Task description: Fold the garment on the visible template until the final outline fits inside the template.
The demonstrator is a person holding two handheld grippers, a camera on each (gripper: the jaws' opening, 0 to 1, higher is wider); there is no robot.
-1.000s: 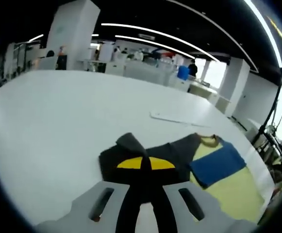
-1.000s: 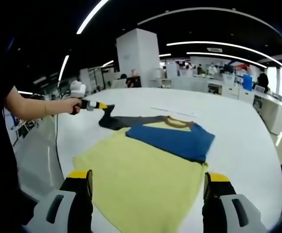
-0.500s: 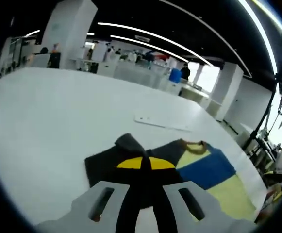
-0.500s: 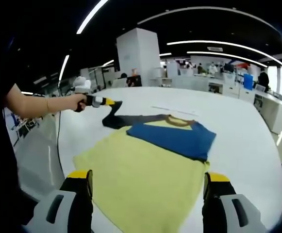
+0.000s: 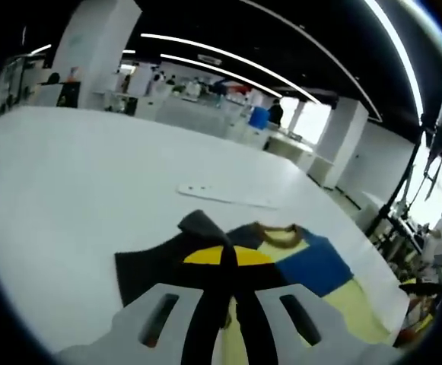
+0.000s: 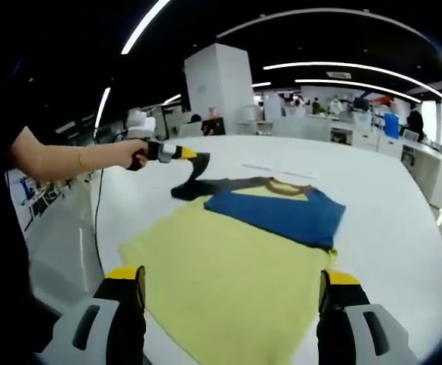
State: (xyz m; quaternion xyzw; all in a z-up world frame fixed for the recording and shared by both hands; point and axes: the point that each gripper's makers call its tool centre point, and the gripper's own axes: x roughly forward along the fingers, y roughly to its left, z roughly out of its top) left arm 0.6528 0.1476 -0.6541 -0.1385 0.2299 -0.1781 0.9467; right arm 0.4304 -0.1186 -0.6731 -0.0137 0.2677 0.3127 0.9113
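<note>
My left claw (image 5: 222, 262) is clenched on the dark grey sleeve (image 5: 198, 224) of the yellow, blue and grey knitted sweater (image 6: 243, 258), its yellow-tipped jaws pressed together over the cloth; in the right gripper view that same claw (image 6: 194, 154) holds the sleeve lifted off the white round worktop (image 5: 68, 175), the sweater's body lying flat toward the near edge of the worktop, the blue sleeve (image 6: 278, 213) folded across the chest; my right claw (image 6: 232, 293) is released, jaws wide apart above the yellow hem, touching nothing; a thin white flat strip (image 5: 224, 196) lies on the worktop beyond the collar, toward the far edge; I can read no writing or label on anything here.
</note>
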